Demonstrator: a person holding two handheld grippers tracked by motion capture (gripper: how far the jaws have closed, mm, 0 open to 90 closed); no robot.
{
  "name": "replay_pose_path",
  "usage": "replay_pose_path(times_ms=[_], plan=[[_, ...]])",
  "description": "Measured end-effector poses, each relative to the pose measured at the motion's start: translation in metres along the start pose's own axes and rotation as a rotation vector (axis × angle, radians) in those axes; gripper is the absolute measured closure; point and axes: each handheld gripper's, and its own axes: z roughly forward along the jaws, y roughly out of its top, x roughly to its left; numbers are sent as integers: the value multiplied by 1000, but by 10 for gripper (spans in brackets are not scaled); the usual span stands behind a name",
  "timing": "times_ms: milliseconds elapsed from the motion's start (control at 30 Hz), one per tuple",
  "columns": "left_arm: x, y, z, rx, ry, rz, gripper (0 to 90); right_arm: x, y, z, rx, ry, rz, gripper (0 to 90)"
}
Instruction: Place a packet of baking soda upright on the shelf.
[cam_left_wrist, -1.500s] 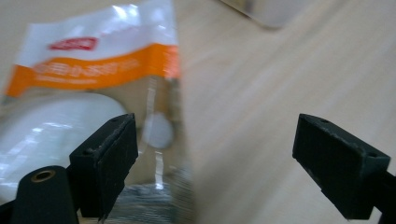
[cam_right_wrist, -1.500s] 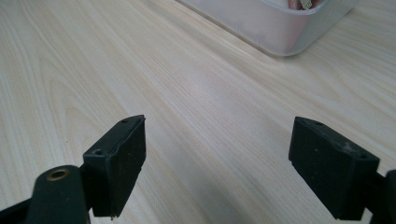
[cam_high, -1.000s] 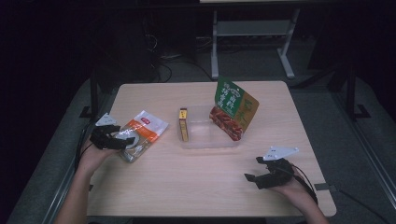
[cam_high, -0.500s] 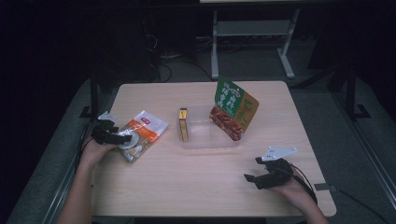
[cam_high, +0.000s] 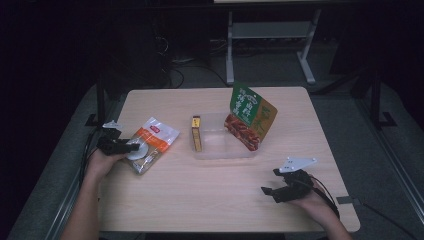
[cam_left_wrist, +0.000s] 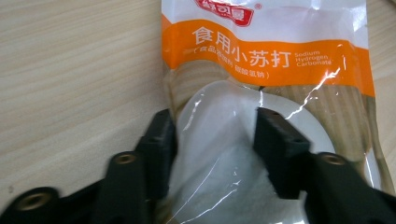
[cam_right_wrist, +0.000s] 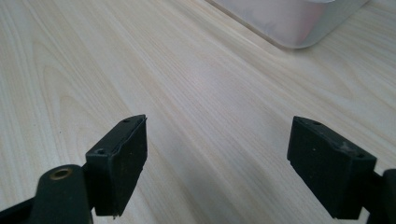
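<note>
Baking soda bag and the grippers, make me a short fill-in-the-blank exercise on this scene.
1. The left gripper has its jaws around the ____ end of the baking soda bag.
2. The band across that bag is ____.
3. The right gripper holds ____ between its jaws.

Missing words: clear; orange; nothing

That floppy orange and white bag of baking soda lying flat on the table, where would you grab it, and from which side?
Probably at its near end, from the person's side. The baking soda bag lies flat, so only its bulging powder pocket rises enough to pinch. The left hand-held gripper, whose jaws have just been closing, already straddles that bulge, one pad on each side. The flat printed end would likely slip.
</note>
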Motion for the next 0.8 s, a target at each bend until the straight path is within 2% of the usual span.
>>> replay_pose_path(times_ms=[100, 167, 267, 333, 500, 533, 567, 600, 700, 800], plan=[[0, -2, -2, -9, -11, 11, 689, 0, 0, 0, -1, 0, 5, 201], [-1, -3, -4, -11, -26, 2, 772, 0, 0, 0, -2, 0, 0, 201], [-2, -3, -5, -6, -45, 13, 858, 0, 0, 0, -1, 1, 0, 201], [-3, -4, -6, -5, -37, 21, 870, 0, 1, 0, -1, 2, 0, 201], [-4, -7, -11, -31, -41, -7, 883, -2, 0, 0, 2, 21, 21, 206], [-4, -7, -14, -43, -47, -18, 885, -2, 1, -1, 7, 21, 36, 206], [-5, -6, -17, -55, -48, -15, 886, -3, 1, -1, 0, 17, 16, 209], [-7, -5, -20, -73, -46, -19, 887, -2, 1, -1, 4, 15, 26, 213], [-13, -2, -29, -103, -38, -9, 889, -1, 2, -1, 2, 16, 22, 231], [-22, 0, -40, -154, -36, -1, 890, 0, 2, -1, 6, 22, 19, 235]])
